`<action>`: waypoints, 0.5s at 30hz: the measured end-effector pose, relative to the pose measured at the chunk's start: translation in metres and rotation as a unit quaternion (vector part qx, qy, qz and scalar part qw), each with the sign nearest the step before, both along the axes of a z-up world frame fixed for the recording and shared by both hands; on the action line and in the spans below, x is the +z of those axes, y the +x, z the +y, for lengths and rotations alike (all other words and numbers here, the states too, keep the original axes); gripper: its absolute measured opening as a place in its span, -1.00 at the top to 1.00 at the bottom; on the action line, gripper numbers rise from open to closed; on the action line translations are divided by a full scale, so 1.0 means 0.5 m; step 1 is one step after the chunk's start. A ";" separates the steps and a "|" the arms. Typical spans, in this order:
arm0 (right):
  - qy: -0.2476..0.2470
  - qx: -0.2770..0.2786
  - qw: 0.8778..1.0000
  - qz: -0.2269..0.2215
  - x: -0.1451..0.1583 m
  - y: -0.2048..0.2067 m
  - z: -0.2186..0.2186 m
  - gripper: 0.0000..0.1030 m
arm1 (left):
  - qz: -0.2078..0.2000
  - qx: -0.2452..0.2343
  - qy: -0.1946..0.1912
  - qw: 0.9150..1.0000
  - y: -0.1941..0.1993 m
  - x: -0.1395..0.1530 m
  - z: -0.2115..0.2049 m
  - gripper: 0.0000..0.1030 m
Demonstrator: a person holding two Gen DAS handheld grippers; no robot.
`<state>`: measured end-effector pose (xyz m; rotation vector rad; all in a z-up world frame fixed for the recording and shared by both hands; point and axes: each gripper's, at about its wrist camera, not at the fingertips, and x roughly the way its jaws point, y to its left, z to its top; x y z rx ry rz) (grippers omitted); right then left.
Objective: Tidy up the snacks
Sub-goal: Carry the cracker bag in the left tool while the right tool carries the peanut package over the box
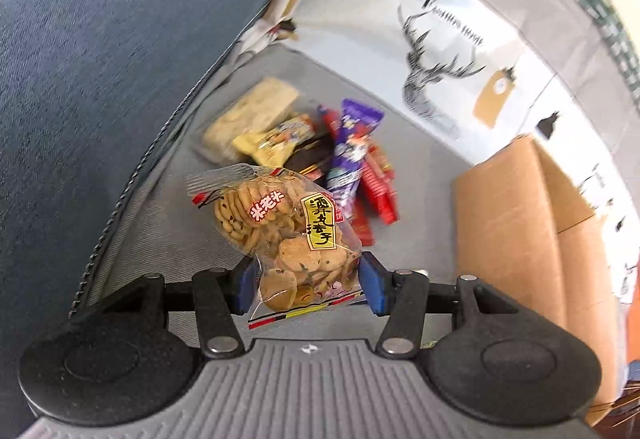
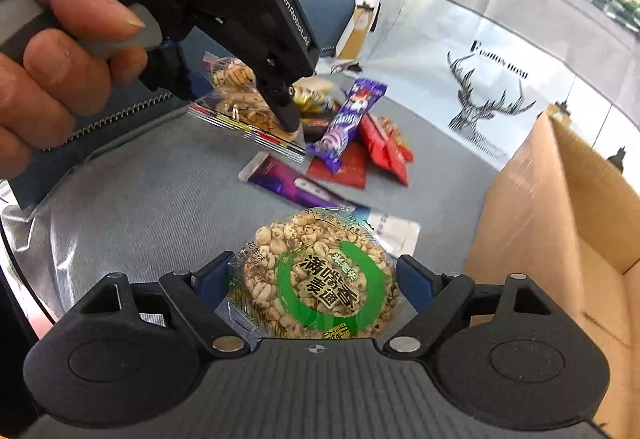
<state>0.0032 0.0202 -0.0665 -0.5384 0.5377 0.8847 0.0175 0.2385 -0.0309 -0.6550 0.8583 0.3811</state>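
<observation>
Left tongs and right tongs are each gripping a snack packet above the grey table.

Blue pads of the left tongs are pinching the lower end of a clear bag of small round biscuits, which is standing up over the cloth, while a person's hand is squeezing that tool's grey trigger. The right tongs are clamping a round puffed-grain cake with a green ring label by its sides. Beyond them, a pile of snacks is lying on the table: a purple wrapper, red packets, a yellow packet and a pale cracker pack. A second purple packet is lying flat near the cake. An open cardboard box is standing to the right, beside a deer-printed bag.
</observation>
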 end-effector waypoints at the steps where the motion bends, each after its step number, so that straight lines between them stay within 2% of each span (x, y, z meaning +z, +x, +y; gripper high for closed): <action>1: 0.005 -0.001 1.000 -0.004 0.010 -0.001 -0.003 -0.68 | -0.009 0.000 -0.003 1.000 -0.002 0.005 -0.001 -0.12; 10: 0.073 -0.019 0.997 -0.023 0.112 0.009 -0.060 -0.68 | -0.083 -0.002 -0.008 0.996 -0.010 0.047 -0.008 -0.12; 15: 0.126 -0.057 0.990 -0.008 0.190 0.060 -0.105 -0.68 | -0.118 -0.001 -0.011 0.993 -0.007 0.066 -0.020 -0.12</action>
